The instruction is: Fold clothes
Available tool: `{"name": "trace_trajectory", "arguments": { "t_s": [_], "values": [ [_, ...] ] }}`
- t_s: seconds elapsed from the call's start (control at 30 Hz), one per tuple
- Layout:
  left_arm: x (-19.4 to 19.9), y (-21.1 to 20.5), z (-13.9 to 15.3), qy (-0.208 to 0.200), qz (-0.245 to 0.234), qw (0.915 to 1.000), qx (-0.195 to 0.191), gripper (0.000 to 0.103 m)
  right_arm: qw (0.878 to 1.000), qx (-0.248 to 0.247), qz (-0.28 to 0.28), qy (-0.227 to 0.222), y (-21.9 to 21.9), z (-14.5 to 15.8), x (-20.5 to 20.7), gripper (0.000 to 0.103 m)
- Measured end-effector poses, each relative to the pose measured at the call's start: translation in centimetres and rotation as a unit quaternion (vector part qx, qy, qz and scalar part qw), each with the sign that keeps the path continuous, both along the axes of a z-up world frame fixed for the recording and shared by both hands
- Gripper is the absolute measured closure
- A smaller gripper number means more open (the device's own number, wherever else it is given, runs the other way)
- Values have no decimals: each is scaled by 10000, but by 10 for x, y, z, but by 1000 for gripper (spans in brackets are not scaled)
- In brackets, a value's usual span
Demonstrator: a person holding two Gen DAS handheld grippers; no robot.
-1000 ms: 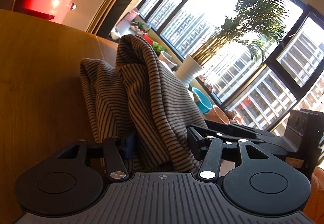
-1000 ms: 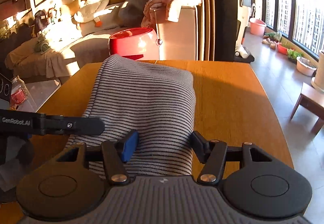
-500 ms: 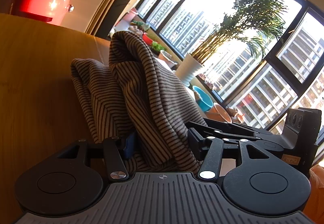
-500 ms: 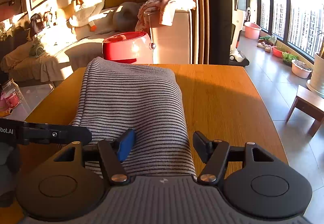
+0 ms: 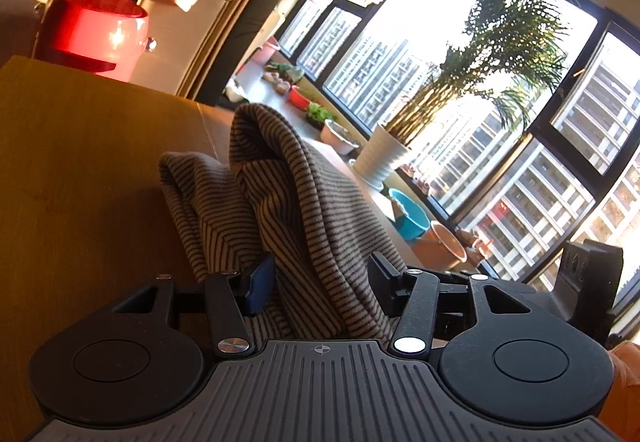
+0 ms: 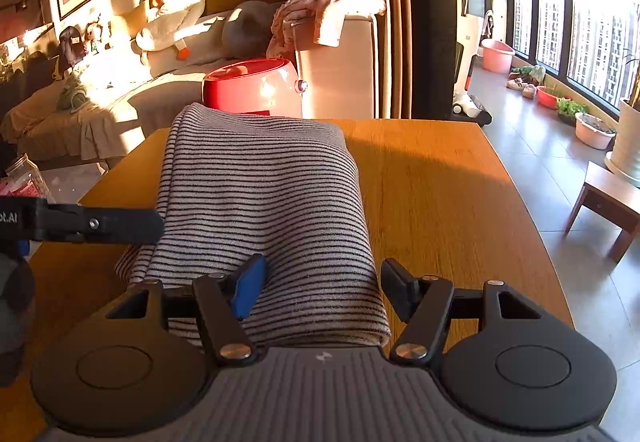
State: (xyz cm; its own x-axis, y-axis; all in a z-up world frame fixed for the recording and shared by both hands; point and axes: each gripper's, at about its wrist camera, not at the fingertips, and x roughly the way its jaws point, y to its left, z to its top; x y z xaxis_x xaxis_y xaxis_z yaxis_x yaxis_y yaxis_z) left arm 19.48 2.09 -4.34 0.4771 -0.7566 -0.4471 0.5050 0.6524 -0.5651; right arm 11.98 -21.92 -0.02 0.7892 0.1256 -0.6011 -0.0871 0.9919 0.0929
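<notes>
1. Your left gripper [image 5: 320, 278] has its jaws spread wide, with the striped garment [image 5: 288, 210] bunched up between them. Neither pad visibly pinches the cloth.
2. Your right gripper [image 6: 320, 288] is wide too. The striped garment [image 6: 264, 194] runs between its fingers, and the right fingertip [image 6: 394, 282] stands clear of the cloth edge.
3. The garment lies folded on the wooden table [image 6: 440, 202], a long strip running from your right gripper towards the table's far edge.
4. Seen from the right wrist, your left gripper [image 6: 104, 224] reaches in from the table's left side, its tip at the garment's left edge.
5. Containers: a red glossy pot [image 6: 252, 88] stands just beyond the table's far edge; what it holds cannot be seen. A clear jar [image 6: 24, 178] with something pink in it stands off the table's left corner.
6. Beyond the table's right side, along the window, stand a pink basin [image 6: 496, 56], a red tub [image 6: 548, 96] and a pale tub [image 6: 594, 130] of greens, and a white planter [image 5: 380, 160] with a palm.
7. Past the pot, pink cloths [image 6: 324, 12] are draped over a beige cabinet [image 6: 340, 74].
8. A low wooden stool [image 6: 608, 202] stands on the floor to the table's right.
</notes>
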Motion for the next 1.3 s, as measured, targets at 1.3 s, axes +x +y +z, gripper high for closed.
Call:
{"name": "trace_trajectory", "arguments": {
  "t_s": [1.3],
  "values": [
    [-4,6,6,-100,169,9997,146,61,9999,-24,-133,-44,14,13,43,34]
  ]
}}
